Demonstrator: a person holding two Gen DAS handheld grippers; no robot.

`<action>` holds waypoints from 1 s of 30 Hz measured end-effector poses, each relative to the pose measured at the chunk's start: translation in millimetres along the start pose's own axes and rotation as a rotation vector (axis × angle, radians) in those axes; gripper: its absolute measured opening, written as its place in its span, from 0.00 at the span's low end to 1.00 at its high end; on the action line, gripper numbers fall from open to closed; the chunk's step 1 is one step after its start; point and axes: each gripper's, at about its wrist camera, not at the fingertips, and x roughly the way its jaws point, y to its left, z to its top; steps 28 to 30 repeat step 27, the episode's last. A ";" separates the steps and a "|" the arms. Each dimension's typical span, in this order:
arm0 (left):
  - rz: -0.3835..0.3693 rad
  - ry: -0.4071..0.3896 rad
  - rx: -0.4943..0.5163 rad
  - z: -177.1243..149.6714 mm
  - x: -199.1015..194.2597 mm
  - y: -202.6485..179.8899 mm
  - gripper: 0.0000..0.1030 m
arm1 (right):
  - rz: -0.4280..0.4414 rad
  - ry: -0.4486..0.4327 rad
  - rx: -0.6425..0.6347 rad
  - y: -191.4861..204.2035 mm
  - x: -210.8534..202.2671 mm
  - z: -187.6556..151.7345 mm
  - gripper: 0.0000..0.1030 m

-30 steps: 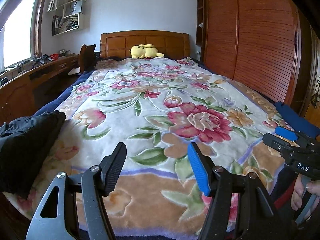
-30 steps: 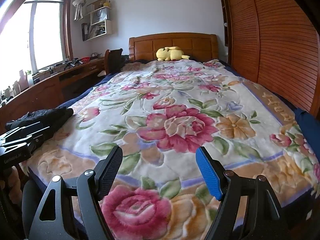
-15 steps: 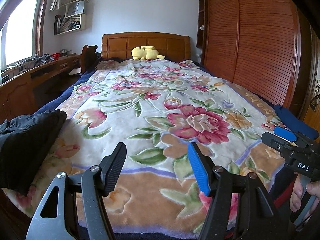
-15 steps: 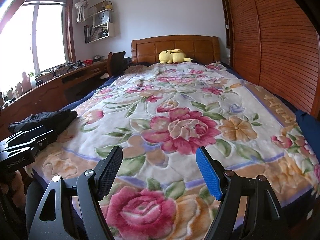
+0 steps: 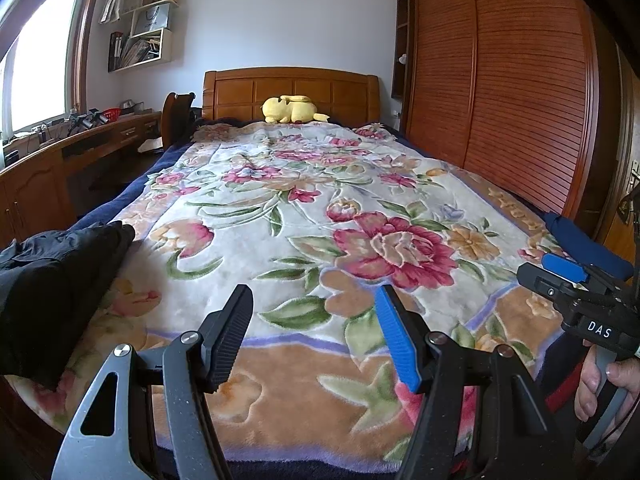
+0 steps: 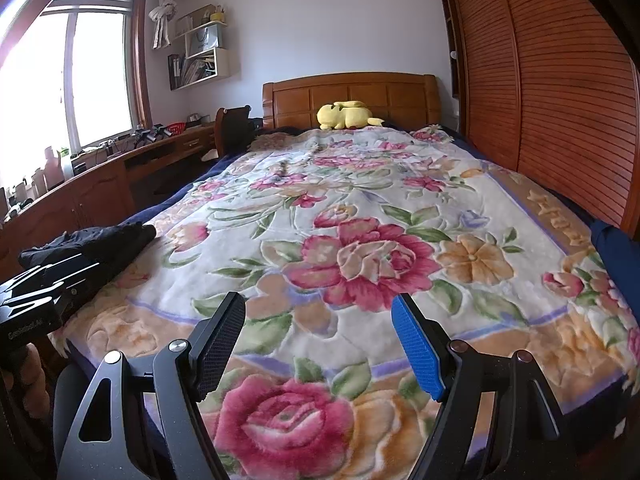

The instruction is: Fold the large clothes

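Plush, fuzzy floral blanket [image 5: 320, 208]; glossy wooden headboard [image 5: 292, 92]; matt black crumpled cloth garment [image 5: 52, 272].

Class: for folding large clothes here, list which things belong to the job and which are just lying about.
Belongs to the job:
black garment
left tongs, open
right tongs, open
floral blanket, the work surface

Just lying about:
yellow plush toy
wall shelf
red basket

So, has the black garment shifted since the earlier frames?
No. The black garment still ends beside the same pink flower on the blanket.
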 end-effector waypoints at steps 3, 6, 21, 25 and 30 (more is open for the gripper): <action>0.001 -0.001 0.001 -0.4 -0.2 0.1 0.63 | 0.000 0.000 0.000 -0.1 0.3 -0.1 0.75; 0.001 -0.002 0.000 -0.5 -0.2 0.2 0.63 | 0.001 0.001 0.000 -0.2 0.4 -0.2 0.75; 0.002 -0.006 0.003 1.2 -5.7 2.1 0.63 | 0.001 -0.005 0.008 -1.1 0.2 0.6 0.75; 0.000 -0.010 0.002 3.4 -8.8 2.8 0.63 | 0.002 -0.006 0.012 -2.1 0.5 0.4 0.75; 0.001 -0.011 0.002 4.3 -9.9 3.3 0.63 | 0.003 -0.006 0.012 -2.1 0.7 0.7 0.75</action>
